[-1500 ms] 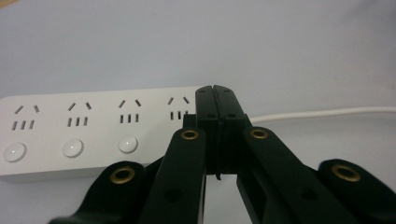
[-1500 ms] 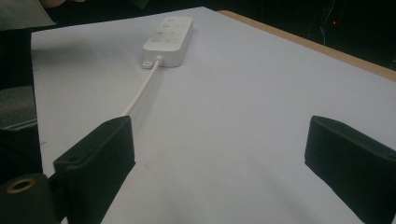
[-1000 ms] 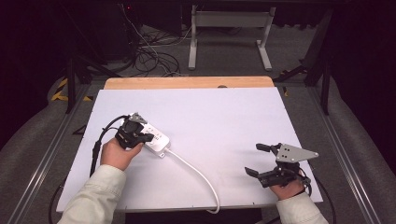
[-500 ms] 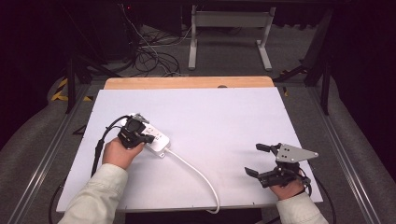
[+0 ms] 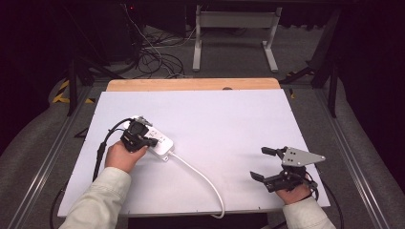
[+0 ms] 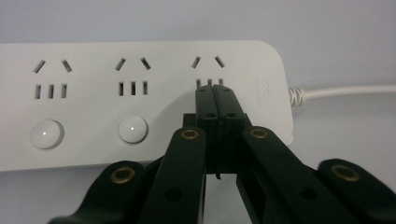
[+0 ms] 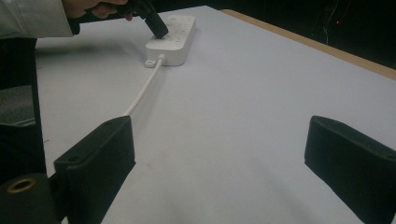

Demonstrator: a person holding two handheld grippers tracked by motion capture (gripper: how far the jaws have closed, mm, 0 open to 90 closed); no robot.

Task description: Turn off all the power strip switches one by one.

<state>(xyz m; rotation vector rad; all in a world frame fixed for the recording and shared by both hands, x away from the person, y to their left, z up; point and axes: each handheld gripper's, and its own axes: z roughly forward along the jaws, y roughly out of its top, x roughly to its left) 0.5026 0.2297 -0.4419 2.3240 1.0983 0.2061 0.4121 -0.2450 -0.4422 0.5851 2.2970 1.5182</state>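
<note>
A white power strip (image 5: 161, 143) with three sockets and round buttons lies on the left of the white table (image 5: 224, 119). Its white cable (image 5: 203, 179) runs off the front edge. My left gripper (image 5: 153, 141) is shut with nothing between its jaws. In the left gripper view the closed tips (image 6: 216, 93) rest over the right-hand socket of the power strip (image 6: 93, 112) and hide the spot where that socket's button would be. My right gripper (image 5: 259, 163) stands open near the front right corner, with nothing between its jaws (image 7: 219, 158). The strip (image 7: 175, 37) lies far off in its view.
A wooden strip (image 5: 191, 84) borders the table's far edge. Behind it are a metal stand (image 5: 234, 43) and loose black cables (image 5: 153, 57) on the floor. A black cable (image 5: 102, 148) trails from the left gripper along the table's left side.
</note>
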